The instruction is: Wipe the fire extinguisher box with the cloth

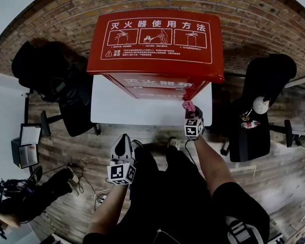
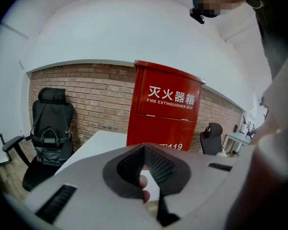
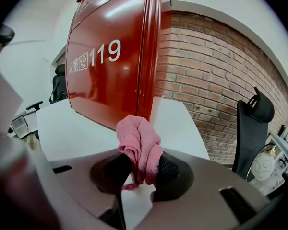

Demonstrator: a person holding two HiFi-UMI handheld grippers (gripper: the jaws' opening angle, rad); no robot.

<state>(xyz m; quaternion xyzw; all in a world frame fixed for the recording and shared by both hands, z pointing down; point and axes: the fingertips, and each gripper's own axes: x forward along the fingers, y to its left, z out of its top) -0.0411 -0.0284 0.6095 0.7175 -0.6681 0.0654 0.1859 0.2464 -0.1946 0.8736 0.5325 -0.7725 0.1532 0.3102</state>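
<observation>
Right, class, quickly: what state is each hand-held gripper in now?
Left hand-held gripper: closed, empty.
Right hand-held gripper: closed on the pink cloth.

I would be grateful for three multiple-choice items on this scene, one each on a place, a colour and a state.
1. Where is the cloth relative to the fire extinguisher box?
A. on its top
B. by its lower front corner
C. inside it

2. What colour is the cloth?
A. pink
B. blue
C. white

3. What state is the left gripper in?
A. shut on the cloth
B. wide open
C. shut on nothing

Answers:
1. B, since the right gripper holds the cloth up beside that corner.
2. A, since it shows pink in both the head view and the right gripper view.
3. C, since its jaw tips meet with nothing clamped between them.
</observation>
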